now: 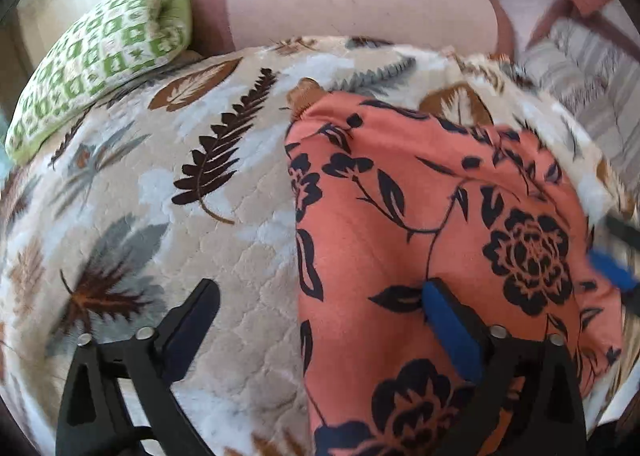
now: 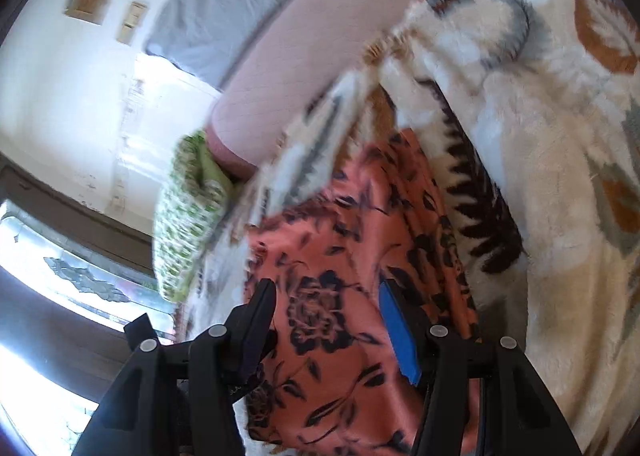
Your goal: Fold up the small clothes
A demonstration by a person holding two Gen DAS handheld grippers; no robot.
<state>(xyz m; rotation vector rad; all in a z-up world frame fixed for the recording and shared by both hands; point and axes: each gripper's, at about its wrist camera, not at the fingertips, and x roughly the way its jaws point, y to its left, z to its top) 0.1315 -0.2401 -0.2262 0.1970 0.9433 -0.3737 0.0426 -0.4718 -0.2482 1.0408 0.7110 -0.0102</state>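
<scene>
One coral floral-print fabric garment (image 1: 440, 216) (image 2: 344, 256) at four o'clock, one green-and-white patterned cushion (image 1: 100, 52) (image 2: 188, 212) at ten, one cream leaf-print plush blanket (image 1: 192, 184) (image 2: 540, 128), one pink bolster (image 1: 352, 4) (image 2: 304, 68) at twelve.

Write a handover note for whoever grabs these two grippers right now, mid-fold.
Left gripper: open, holding nothing, above the left edge of the coral floral garment.
Right gripper: open, over the same garment, nothing pinched as far as the blurred view shows.
The garment lies on the leaf-print blanket; the green patterned pillow sits at the far left.
Done: the garment looks laid out, possibly folded once; this is hard to confirm.
Left: probably grip an edge, finish folding and smooth it.
</scene>
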